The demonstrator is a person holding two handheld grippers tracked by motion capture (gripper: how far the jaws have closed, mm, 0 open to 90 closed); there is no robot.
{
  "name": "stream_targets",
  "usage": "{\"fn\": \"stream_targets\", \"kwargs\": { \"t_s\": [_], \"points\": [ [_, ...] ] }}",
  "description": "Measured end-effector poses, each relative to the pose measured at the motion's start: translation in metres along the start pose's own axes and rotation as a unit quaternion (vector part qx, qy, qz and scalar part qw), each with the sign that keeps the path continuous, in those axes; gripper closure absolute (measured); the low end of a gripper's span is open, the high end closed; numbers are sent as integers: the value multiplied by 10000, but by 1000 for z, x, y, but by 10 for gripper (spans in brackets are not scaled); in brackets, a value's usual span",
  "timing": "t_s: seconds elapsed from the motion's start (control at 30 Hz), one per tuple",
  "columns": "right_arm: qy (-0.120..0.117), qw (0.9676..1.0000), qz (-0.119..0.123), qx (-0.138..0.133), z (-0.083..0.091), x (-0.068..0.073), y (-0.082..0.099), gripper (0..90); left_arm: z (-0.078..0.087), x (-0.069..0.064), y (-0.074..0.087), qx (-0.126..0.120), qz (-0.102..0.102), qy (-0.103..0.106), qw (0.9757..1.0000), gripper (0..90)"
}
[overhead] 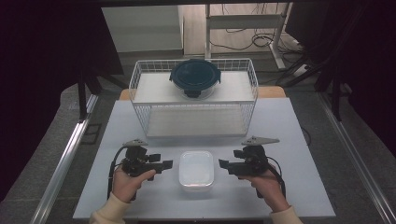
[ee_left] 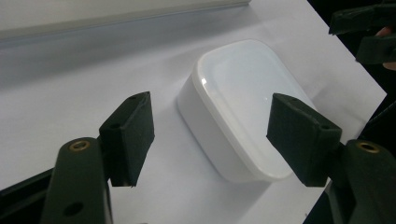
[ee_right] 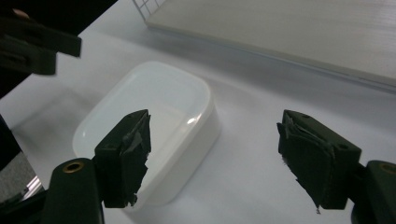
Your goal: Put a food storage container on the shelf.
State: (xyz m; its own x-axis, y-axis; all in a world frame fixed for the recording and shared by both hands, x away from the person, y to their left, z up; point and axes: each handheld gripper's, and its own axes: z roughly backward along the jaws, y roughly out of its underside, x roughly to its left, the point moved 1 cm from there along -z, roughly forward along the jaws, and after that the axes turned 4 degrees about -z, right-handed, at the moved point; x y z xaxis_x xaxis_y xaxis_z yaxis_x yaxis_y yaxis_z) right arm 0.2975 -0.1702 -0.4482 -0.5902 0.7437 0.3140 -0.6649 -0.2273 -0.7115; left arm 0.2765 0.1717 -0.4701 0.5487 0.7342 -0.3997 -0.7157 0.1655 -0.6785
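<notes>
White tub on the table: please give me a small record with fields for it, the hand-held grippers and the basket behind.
tub: white tub, open top, on the table between the two grippers
left hand-held gripper: open, beside the tub, not touching
right hand-held gripper: open, beside the tub, not touching
basket: white wire basket behind the tub
on basket shelf: round container with dark lid
</notes>
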Motion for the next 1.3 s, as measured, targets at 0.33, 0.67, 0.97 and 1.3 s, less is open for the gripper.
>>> {"fn": "stream_targets", "kwargs": {
  "t_s": [0.33,0.67,0.97,1.3],
  "points": [
    [-250,9996,-124,42,-11,5,0,302,-8,3,5,12,316,281,9991,307],
    [-354,9989,-165,266,-26,9,11,313,-14,11,11,-9,634,684,9956,317],
    [-550,9969,-434,346,-35,9,17,380,-25,5,12,101,657,856,9941,337],
    [-853,9915,-901,398,-43,0,21,465,-37,15,18,163,1028,1134,9881,378]
  ]
}}
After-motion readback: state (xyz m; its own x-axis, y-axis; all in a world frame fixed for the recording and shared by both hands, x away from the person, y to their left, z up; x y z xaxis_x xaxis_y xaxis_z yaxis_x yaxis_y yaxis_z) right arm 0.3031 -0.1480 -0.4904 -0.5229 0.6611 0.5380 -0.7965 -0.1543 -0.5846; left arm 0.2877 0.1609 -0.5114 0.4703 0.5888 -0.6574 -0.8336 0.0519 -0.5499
